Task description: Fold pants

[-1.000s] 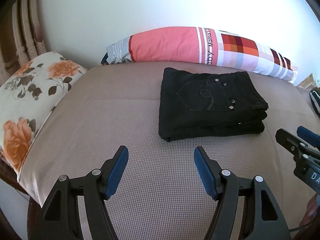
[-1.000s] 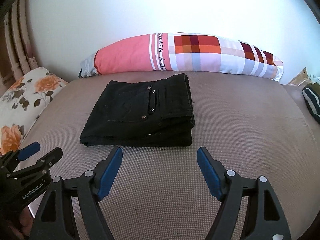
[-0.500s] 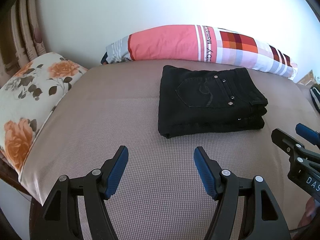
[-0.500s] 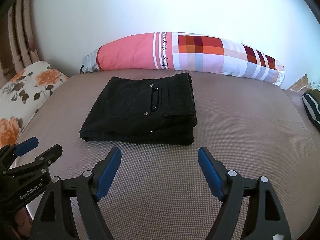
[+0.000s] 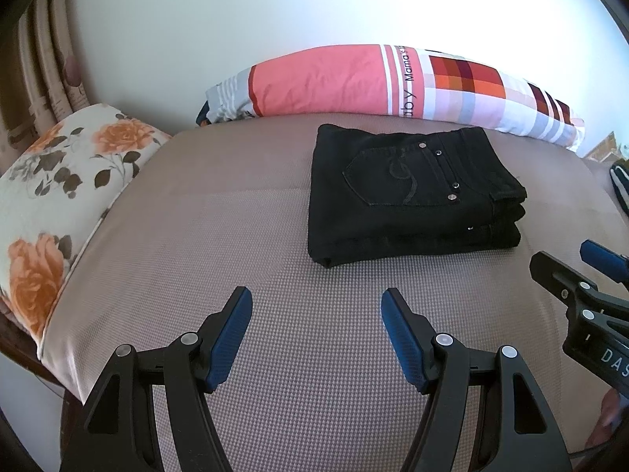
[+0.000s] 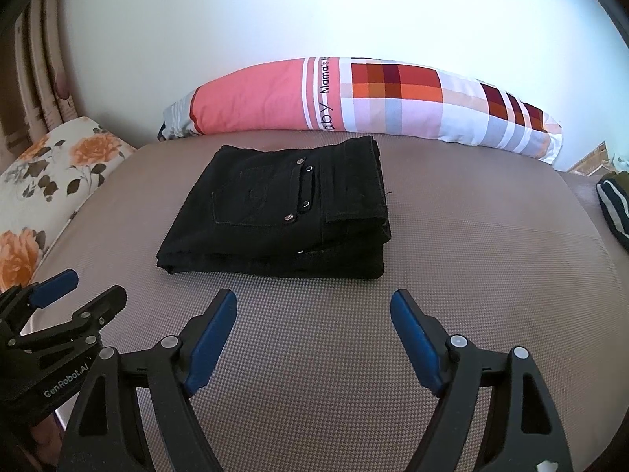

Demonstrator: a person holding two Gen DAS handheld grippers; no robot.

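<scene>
Meanwhile, the black pants (image 5: 409, 192) are lying folded into a thick rectangle on the brown bed (image 5: 220, 244), back pocket up, just in front of the pink checked bolster (image 5: 354, 78). Both tongs are hovering near the bed's front edge, apart from the pants: the left tongs (image 5: 316, 316) are standing wide and empty, the right tongs (image 6: 314, 320) likewise gaping, holding nothing. A floral pillow (image 5: 51, 181) is sitting at the left.

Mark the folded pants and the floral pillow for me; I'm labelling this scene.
folded pants (image 6: 275, 212), right wrist view, on the back pocket.
floral pillow (image 5: 59, 181), left wrist view, on its printed top face.
</scene>
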